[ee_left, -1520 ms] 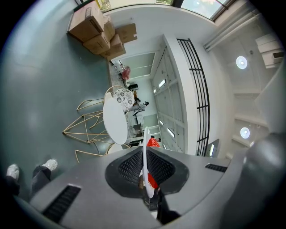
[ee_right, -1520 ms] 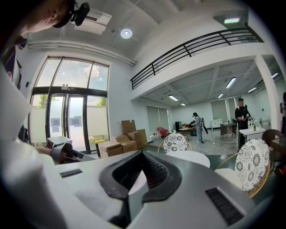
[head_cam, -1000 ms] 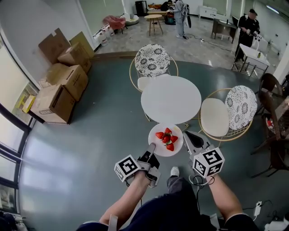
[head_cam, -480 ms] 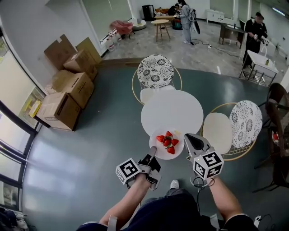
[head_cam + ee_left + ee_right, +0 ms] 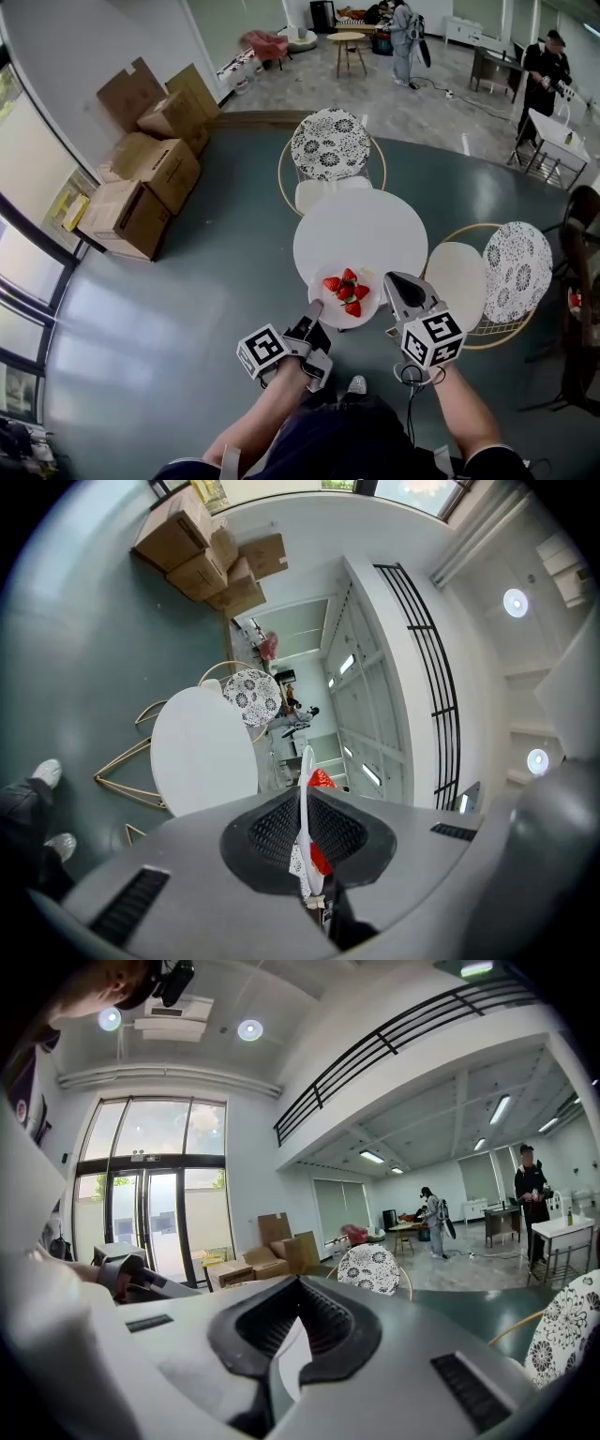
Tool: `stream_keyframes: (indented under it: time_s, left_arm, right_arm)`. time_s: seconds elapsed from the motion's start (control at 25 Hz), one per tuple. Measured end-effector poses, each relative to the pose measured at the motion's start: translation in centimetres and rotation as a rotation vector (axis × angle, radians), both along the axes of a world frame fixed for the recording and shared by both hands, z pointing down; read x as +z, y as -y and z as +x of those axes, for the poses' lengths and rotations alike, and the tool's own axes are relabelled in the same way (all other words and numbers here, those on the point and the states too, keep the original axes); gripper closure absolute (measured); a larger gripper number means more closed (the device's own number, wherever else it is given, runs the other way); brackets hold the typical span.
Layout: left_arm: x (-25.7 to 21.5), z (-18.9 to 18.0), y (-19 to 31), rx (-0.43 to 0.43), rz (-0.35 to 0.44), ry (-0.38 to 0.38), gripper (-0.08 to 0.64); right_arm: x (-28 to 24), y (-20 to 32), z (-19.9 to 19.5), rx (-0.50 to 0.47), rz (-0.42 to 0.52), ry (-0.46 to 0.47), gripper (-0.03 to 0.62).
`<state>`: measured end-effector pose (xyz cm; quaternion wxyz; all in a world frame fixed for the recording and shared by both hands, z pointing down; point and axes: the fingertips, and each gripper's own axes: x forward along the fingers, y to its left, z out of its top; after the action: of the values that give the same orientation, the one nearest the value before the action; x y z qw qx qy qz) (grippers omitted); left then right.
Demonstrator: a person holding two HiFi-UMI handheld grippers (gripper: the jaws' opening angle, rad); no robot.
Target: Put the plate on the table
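Note:
A white plate (image 5: 343, 296) with several red strawberries (image 5: 346, 289) on it hangs over the near edge of the round white table (image 5: 361, 225). My left gripper (image 5: 316, 308) is shut on the plate's near-left rim. My right gripper (image 5: 388, 284) is shut on its right rim. In the left gripper view the plate (image 5: 306, 808) shows edge-on between the jaws of the left gripper (image 5: 306, 855), with a strawberry (image 5: 321, 779) behind it and the table (image 5: 202, 752) beyond. In the right gripper view a white strip of plate (image 5: 292, 1358) lies between the jaws of the right gripper (image 5: 286, 1354).
Two gold-framed chairs with patterned backs stand at the table, one at the far side (image 5: 333, 145) and one at the right (image 5: 514, 269). Cardboard boxes (image 5: 141, 178) are stacked at the left wall. People (image 5: 548, 56) stand far back. My shoe (image 5: 357, 384) is below.
Both grippers and the plate have come closer to the table. The plate, which was short of the table's near edge, now overlaps it.

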<state>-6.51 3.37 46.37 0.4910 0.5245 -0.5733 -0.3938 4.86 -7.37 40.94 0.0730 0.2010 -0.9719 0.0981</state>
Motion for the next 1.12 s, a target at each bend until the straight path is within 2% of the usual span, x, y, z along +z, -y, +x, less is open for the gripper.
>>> stream_keyframes:
  time_s: [0.32,0.76,1.12]
  left_arm:
    - [2.2,-2.4,5.0,0.036,-0.015,-0.021,0.543]
    - [6.5,-7.3,14.9,0.214,-0.057,-0.040,0.543]
    - [11.4,-9.4,21.0,0.349,-0.102,-0.061,0.543]
  right_arm:
    - [1.6,4.3,-1.8,0.032,0.005,-0.049,0.588]
    - [3.4,11.1,-6.5,0.140,0.022,-0.143,0.588]
    - [6.2,16.1,-7.5,0.273,-0.030,-0.198,0.588]
